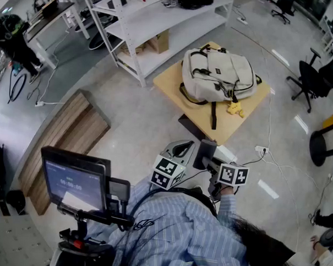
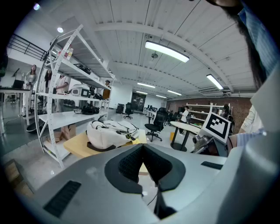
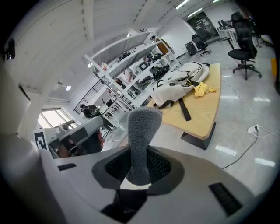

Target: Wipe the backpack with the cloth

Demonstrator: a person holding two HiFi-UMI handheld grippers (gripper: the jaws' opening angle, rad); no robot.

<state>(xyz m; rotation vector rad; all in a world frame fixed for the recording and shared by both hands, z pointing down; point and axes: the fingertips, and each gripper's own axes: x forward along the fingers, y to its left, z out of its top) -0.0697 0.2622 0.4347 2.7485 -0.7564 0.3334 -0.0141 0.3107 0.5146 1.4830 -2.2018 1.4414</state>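
We stood well apart from the desk point(image 1: 171, 83), where the pale backpack point(image 1: 217, 75) lay flat on top, neither tool touching it. Our right hand-held gripper point(image 3: 139, 168) was clamped on the grey cloth point(image 3: 142, 131), which stood up from its jaws. Our left hand-held gripper point(image 2: 143, 164) had its jaws pressed together on nothing. We judged the wiping not yet begun; the next move called for carrying the cloth forward and down onto the backpack.
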